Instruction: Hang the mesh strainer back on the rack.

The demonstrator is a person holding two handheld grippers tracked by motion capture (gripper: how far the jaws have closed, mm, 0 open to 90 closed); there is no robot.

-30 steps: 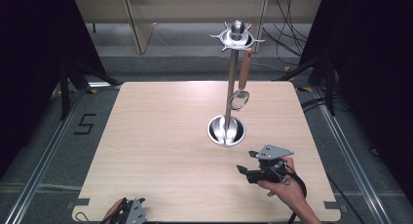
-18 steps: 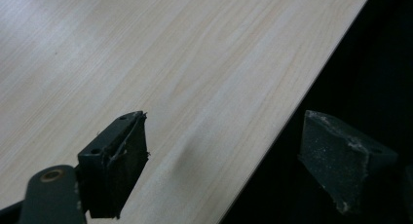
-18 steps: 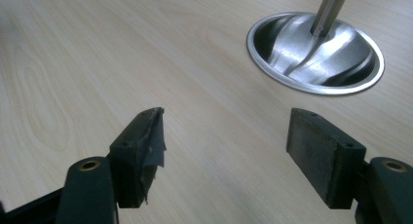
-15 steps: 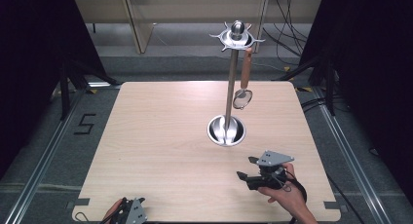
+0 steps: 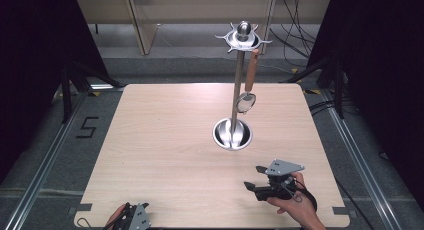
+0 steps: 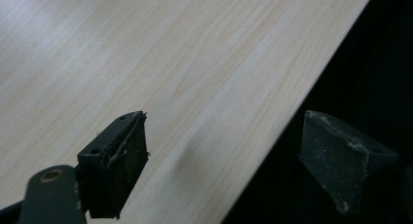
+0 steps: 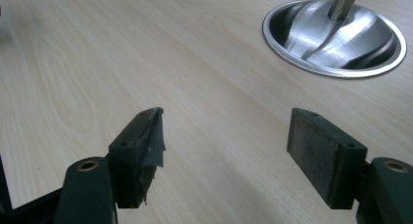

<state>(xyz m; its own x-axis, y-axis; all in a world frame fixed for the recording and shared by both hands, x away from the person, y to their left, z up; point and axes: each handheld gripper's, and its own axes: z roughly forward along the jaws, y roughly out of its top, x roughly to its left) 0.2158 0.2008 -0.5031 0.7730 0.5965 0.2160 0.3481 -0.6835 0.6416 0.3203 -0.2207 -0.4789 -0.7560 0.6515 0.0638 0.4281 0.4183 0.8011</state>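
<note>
Strainer hangs by its wooden handle from the top ring of the steel stand, upper centre of frame, long axis near vertical, mesh bowl pointing down beside the pole, clear of the table. Likely hung so it drains and stays put. Stand's dish base sits mid-table. Right tool, lower right, released, jaws wide with nothing between, aimed left across the table. Left tool, bottom edge, also released and empty, parked at the table's near rim.

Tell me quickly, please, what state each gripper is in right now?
Left gripper: open, holding nothing, at the table edge.
Right gripper: open, holding nothing, above the table.
</note>
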